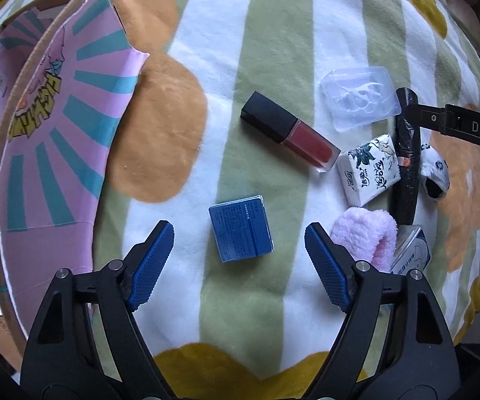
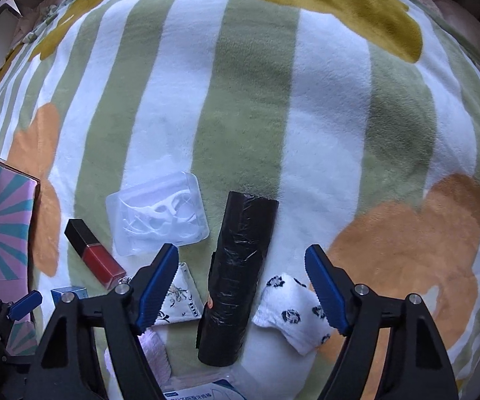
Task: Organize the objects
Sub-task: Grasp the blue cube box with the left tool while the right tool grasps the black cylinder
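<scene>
Two hand-held grippers hover over a soft fleece blanket [image 1: 273,50] striped green and white with orange and mustard flowers. Nearest, the left gripper [image 1: 239,243] has its blue ridged fingers wide apart and holding nothing, with a small blue rectangular carton [image 1: 241,228] lying flat between and just beyond the tips. The right gripper [image 2: 241,268] is also spread and empty, straddling a black roll of plastic bags [image 2: 236,273] that lies lengthwise between its fingers.

Beside that roll lie a white sock with black flowers [image 2: 295,310], a white printed tissue pack [image 1: 370,170] and a fluffy pink cloth [image 1: 366,236]. Farther out are a red lip-gloss tube with a black cap [image 1: 286,130] and a clear plastic case of white floss picks [image 1: 360,96].

An open cardboard box with a pink and teal sunburst lining [image 1: 56,126] stands at the left edge, probably the destination.

Risks, as I judge them: the slick roll could slip or roll, and the crowded cluster could snag a finger. Open blanket lies beyond.
</scene>
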### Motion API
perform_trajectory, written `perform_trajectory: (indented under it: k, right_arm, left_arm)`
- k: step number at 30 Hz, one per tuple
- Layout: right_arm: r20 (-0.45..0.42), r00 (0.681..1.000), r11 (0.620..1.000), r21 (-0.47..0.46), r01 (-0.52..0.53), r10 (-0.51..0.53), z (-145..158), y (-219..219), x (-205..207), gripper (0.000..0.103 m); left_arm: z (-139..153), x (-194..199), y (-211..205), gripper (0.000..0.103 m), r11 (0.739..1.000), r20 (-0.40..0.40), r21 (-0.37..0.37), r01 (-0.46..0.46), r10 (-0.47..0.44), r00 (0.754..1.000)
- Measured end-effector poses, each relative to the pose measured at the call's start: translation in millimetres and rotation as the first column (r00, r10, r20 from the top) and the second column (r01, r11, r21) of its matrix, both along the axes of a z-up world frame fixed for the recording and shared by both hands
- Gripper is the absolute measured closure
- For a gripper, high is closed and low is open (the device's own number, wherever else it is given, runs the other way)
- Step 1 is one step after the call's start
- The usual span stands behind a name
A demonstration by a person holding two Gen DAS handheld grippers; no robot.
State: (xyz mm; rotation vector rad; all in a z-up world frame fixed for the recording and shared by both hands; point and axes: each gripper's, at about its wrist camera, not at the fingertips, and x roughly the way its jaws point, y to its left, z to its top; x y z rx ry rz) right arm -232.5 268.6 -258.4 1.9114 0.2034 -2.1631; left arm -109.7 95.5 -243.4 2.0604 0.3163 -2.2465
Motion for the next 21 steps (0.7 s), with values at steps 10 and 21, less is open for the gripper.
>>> perform_trajectory:
  k: [10, 21]
  right_arm:
    - [0.061, 0.994, 0.996, 0.022, -0.091, 0.09, -29.0, -2.0, 12.6, 0.049]
    - [0.053, 0.996, 0.997, 0.01, -0.073, 0.073, -25.8, 8.6, 19.0, 0.07]
  left_arm:
    - [-23.6, -2.7, -0.3, 0.043, 1.0, 0.053, 0.026, -0.015, 0.014, 0.999]
    - [-32.2, -1.5, -1.1, 0.071, 0.996, 0.054, 0.081, -0.024, 0.02, 0.998]
